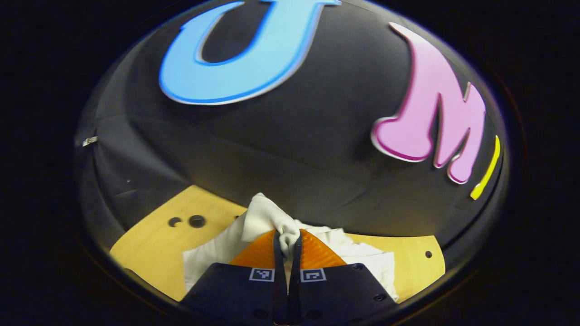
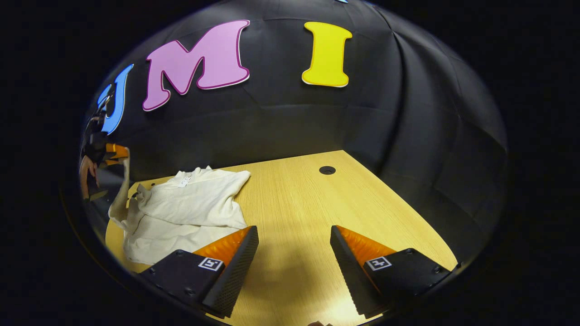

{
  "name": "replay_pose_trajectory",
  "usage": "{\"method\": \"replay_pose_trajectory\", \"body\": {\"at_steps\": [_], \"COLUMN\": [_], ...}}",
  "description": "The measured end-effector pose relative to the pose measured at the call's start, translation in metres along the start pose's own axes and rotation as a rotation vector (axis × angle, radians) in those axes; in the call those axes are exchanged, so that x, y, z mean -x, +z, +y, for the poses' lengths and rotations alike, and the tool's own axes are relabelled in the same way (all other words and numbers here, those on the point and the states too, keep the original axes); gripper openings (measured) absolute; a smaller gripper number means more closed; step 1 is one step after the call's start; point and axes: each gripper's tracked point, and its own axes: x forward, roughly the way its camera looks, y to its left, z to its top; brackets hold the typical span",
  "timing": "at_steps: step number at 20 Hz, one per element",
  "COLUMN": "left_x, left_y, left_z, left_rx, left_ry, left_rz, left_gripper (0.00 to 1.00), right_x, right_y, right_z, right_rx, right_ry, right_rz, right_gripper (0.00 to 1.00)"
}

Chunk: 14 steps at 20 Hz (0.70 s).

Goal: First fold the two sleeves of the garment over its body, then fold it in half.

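Wooden table (image 2: 308, 199), white garment (image 2: 190, 203) on it.

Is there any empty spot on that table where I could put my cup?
Yes: the bare table right of the white garment, out to the small hole. The left side is crowded: the garment lies there, its sleeve lifted by the left tool.
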Motion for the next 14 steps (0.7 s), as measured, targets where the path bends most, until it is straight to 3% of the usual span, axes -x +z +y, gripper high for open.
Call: {"method": "replay_pose_trajectory", "body": {"at_steps": [3,8,11,14], "left_x": [-0.015,-0.027,-0.035,-0.038], "left_y": [-0.013,-0.053,-0.086,-0.123], "left_z": [-0.076,-0.172,-0.202,-0.224], "left_rx": [-0.043,-0.109,-0.103,-0.066], "left_ry": [-0.126,-0.255,-0.261,-0.285], "left_rz": [0.021,0.087,0.129,0.224], "left_gripper": [0.06,0.06,0.07,0.16], "right_x": [0.000,-0.008,-0.009,-0.004], "right_y": [-0.003,-0.004,-0.002,0.000], "right_z": [-0.001,-0.019,-0.030,-0.034], "right_rx": [-0.023,-0.063,-0.073,-0.071], "right_ry": [0.031,0.022,0.022,0.026], "right_rz": [0.014,0.022,0.027,0.014], "right_gripper": [0.98,0.99,0.99,0.99]}}
